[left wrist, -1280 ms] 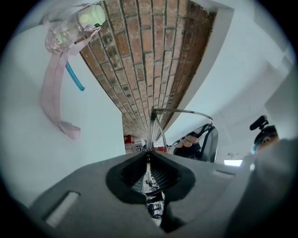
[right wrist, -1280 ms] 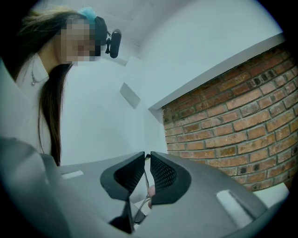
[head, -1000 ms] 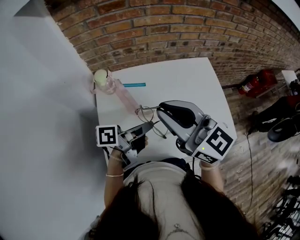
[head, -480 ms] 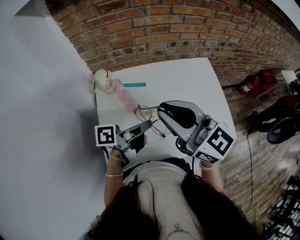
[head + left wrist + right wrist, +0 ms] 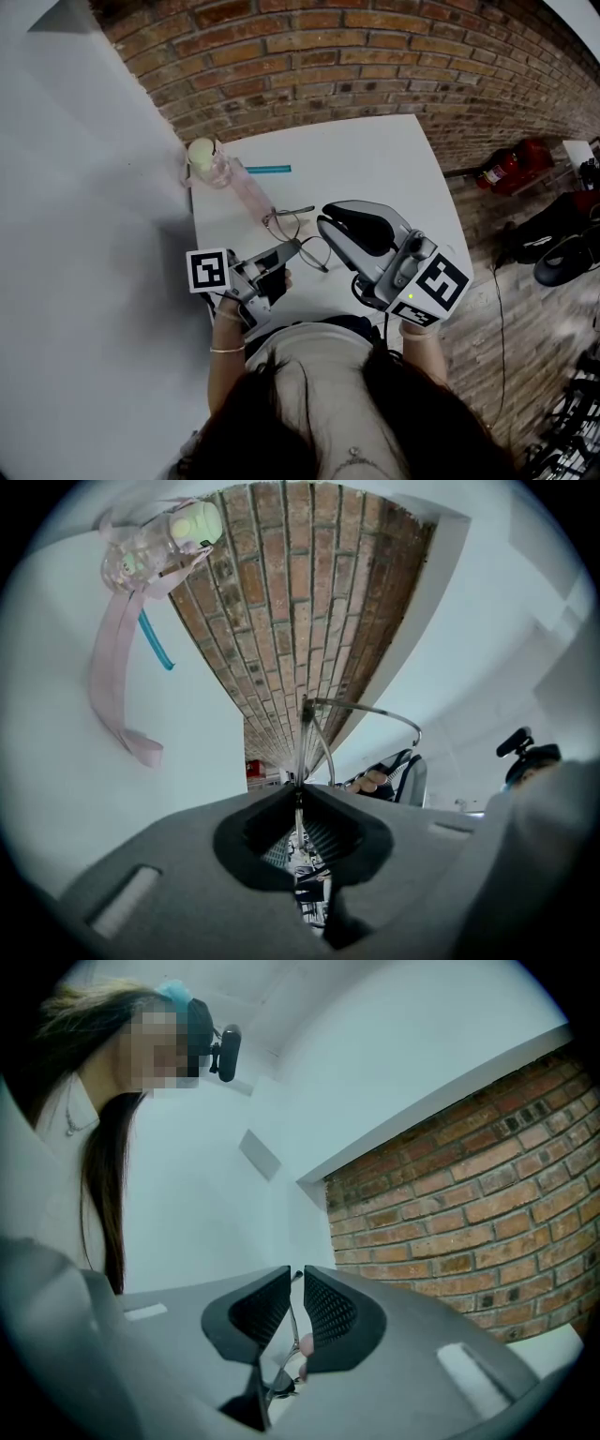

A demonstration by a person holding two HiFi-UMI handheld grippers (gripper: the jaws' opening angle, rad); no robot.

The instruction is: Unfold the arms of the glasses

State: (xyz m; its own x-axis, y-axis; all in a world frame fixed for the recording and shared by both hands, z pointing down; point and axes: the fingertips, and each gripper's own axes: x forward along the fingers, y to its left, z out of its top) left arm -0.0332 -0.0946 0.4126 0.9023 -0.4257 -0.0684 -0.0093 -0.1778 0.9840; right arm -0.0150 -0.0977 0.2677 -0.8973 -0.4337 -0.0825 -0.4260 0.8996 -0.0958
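Item under inspection: the glasses (image 5: 286, 228), a thin wire-framed pair, held clear of the white table (image 5: 375, 159) above its near left part and carried between the two tools. Judged very light, springy along the wire and weak at the hinges and lenses. The sound places to hold are the rim wire close to a hinge and the temple arm along its straight run, never a lens. The left gripper (image 5: 292, 247) comes in from 7 o'clock of the frame. Its own view shows the jaws closed right down on a strand of the frame wire, with one temple arm (image 5: 370, 708) curving away toward 2 o'clock beyond the pads. The right gripper (image 5: 325, 223) lies at 3 o'clock of the frame. Its jaws are drawn nearly together, leaving only a slim gap, and a thin wire arm runs down between the pads (whether both pads bear on it is not certain, though a light pinch seems likely). Wire this thin is likely to slip or twist in the pads, so the arm wants swinging about its hinge with modest force. At 11 o'clock of the frame stands a clear bottle (image 5: 211, 161) with a pink strap (image 5: 253, 199), and a blue stick (image 5: 270, 170) lies at 12 o'clock. A brick wall (image 5: 375, 56) rises beyond the table.
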